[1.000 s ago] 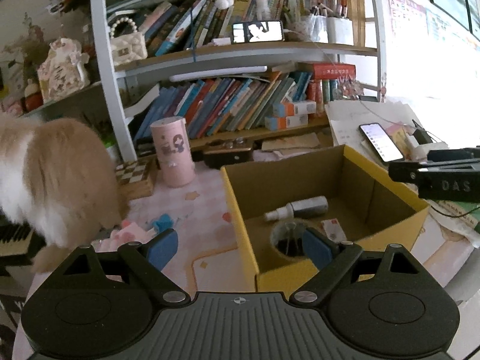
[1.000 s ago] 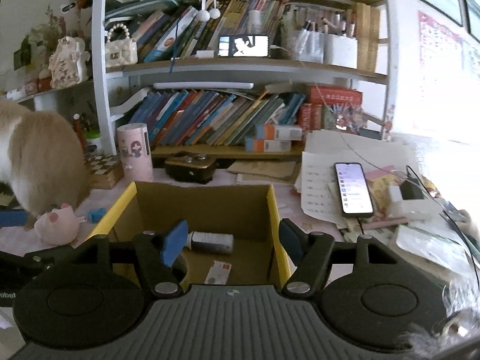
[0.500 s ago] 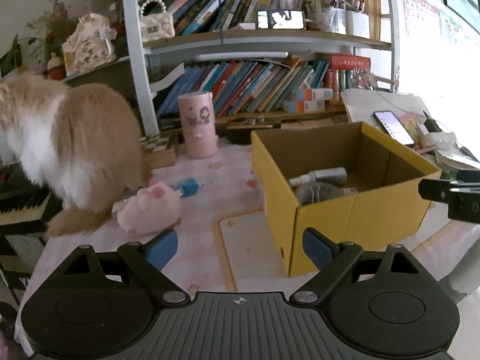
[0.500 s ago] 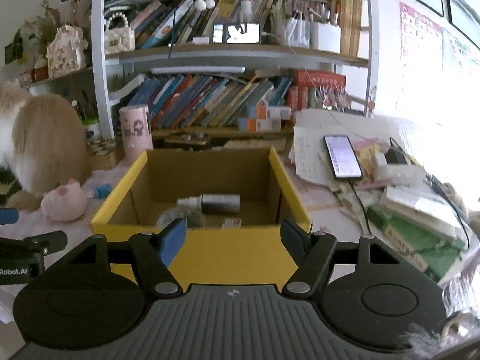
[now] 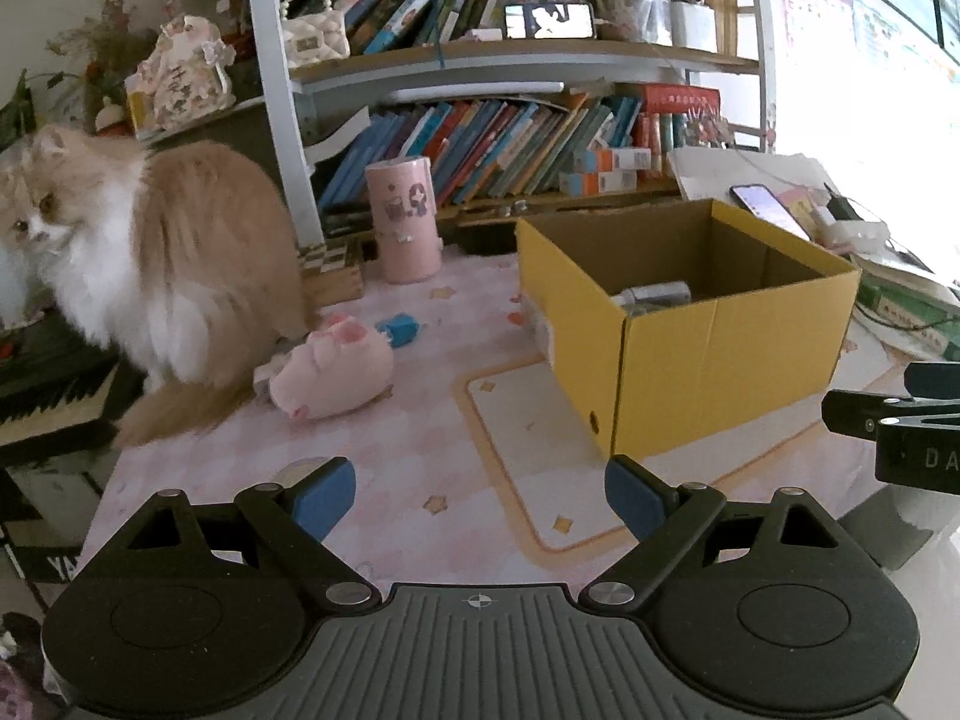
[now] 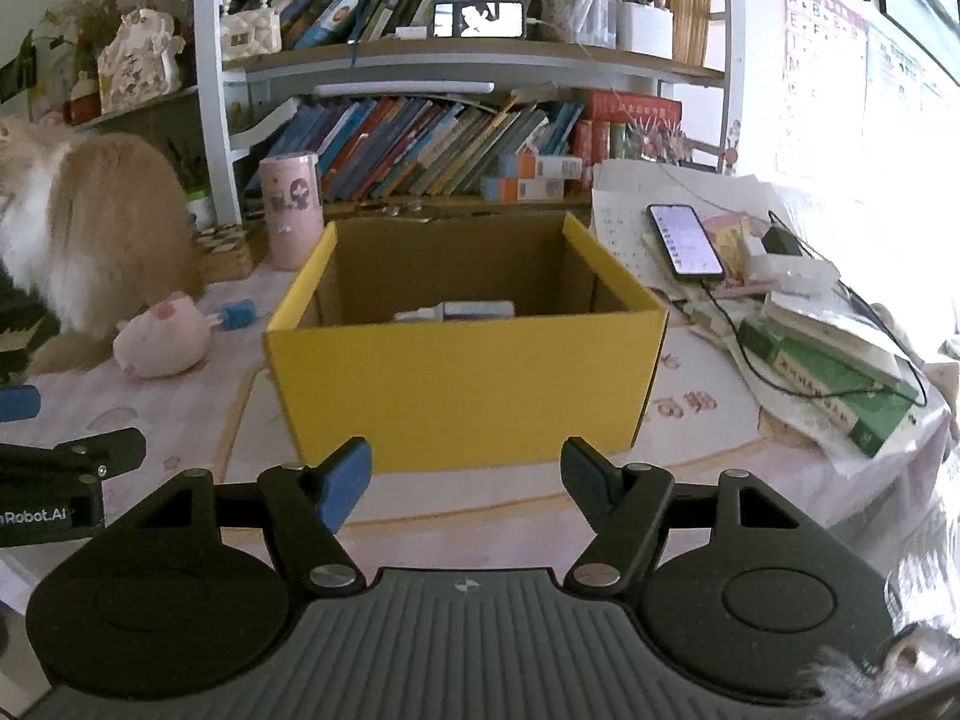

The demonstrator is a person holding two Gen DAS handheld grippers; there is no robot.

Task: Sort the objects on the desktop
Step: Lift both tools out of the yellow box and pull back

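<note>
a fluffy cat (image 5: 162, 258) is seen at the far left of the desk (image 5: 420, 480), so it must not be bumped. just beside its tail a pink pig toy (image 5: 327, 369) is lying on the desk, and a small blue thing (image 5: 401, 329) is lying just behind the toy. these two are still left out, so one of them is likely to be picked up next. the left gripper (image 5: 480, 495) is held near the front edge of the desk, with its blue pads wide apart and nothing between them. to do the step well, it should be pointed at the middle of the soft toy, and the pads should be closed only when the toy is between them. the toy is soft, so a gentle squeeze should be enough. farther right, the yellow box (image 6: 468, 378) is standing open, and a small bottle (image 6: 456, 311) is already lying inside. things should be dropped in from above the rim. the right gripper (image 6: 465, 477) is held in front of the box, partly open and empty. a phone (image 6: 684, 240) and books (image 6: 828, 366) at the right are best left alone.
</note>
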